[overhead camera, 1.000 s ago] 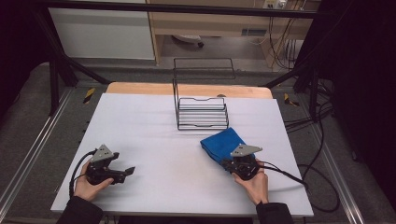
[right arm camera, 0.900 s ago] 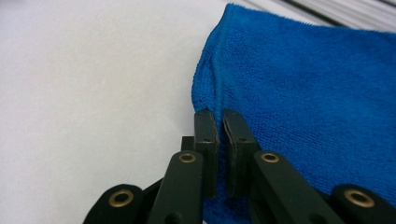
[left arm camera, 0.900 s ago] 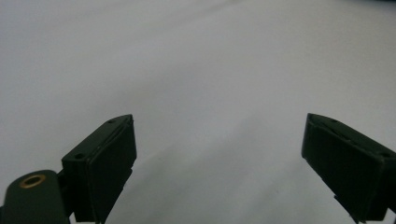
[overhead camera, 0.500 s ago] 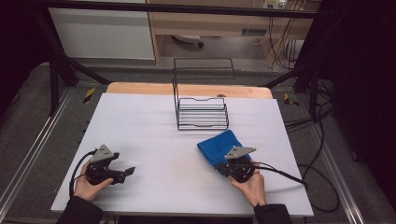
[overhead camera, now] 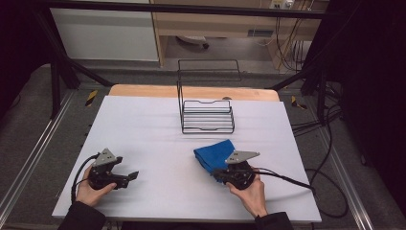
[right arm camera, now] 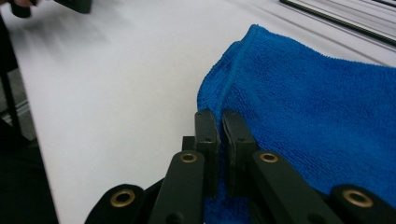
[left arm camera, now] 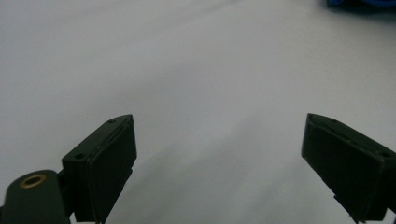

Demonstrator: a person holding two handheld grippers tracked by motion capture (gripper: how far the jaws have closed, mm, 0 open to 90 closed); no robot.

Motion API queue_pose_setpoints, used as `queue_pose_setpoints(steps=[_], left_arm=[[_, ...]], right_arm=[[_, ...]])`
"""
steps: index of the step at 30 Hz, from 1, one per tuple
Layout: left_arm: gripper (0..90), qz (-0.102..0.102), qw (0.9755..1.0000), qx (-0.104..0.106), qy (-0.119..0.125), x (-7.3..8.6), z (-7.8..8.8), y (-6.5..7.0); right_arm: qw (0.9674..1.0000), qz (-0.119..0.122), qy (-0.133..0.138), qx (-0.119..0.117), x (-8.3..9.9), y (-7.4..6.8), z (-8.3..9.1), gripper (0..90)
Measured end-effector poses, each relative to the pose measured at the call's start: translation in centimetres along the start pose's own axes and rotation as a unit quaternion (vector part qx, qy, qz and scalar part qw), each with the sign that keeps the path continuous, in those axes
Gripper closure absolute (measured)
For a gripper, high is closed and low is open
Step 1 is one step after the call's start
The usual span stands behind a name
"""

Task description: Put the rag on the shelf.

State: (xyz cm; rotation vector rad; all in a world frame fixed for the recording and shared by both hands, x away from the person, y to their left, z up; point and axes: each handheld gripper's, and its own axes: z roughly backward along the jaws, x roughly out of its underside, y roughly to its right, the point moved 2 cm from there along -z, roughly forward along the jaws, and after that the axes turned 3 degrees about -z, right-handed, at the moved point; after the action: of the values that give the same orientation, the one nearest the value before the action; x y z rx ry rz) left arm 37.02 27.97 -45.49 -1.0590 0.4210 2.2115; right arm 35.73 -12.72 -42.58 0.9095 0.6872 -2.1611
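On the white matte worktop (overhead camera: 143, 124), the right tool (right arm camera: 220, 122) is clenched on the near edge of a folded blue terry cloth (overhead camera: 214, 153), whose looped pile and stitched hem show in the right gripper view. Compared with the earlier frame, cloth and right tool sit slightly farther left, in front of the black wire rack (overhead camera: 207, 115). The left tool (left arm camera: 219, 158) rests released, jaws wide apart over bare surface.
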Motion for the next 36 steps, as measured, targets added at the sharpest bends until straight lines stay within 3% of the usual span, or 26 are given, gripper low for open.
queue_pose_setpoints(steps=[12,20,23,27,31,33,36], left_arm=[[10.3,0.000,1.0000,0.000,-0.001,0.0,0.0,0.0],[10.3,-0.002,1.0000,0.001,-0.002,0.0,0.0,0.0],[10.3,-0.002,1.0000,0.002,-0.001,0.0,0.0,0.0],[10.3,-0.002,1.0000,0.002,-0.001,0.0,0.0,0.0],[10.3,-0.003,1.0000,0.002,-0.001,0.0,0.0,0.0],[10.3,-0.003,1.0000,0.002,-0.002,0.0,0.0,0.1],[10.3,-0.003,1.0000,0.002,-0.002,0.0,0.0,0.1]], right_arm=[[0.9991,-0.013,0.006,-0.039,-0.8,-3.2,-2.6,86.6],[0.9987,-0.010,-0.016,-0.048,-0.1,-4.0,-5.2,85.2],[0.9980,-0.011,-0.031,-0.054,0.3,-4.0,-5.8,79.9],[0.9972,-0.011,-0.030,-0.067,0.2,-4.1,-5.6,62.7],[0.9988,0.006,-0.005,-0.048,-0.5,-3.6,-4.1,44.9],[0.9993,0.008,0.004,-0.036,-0.7,-2.9,-3.2,42.4],[0.9999,0.000,0.010,0.003,-0.4,-0.9,-1.6,43.1]])
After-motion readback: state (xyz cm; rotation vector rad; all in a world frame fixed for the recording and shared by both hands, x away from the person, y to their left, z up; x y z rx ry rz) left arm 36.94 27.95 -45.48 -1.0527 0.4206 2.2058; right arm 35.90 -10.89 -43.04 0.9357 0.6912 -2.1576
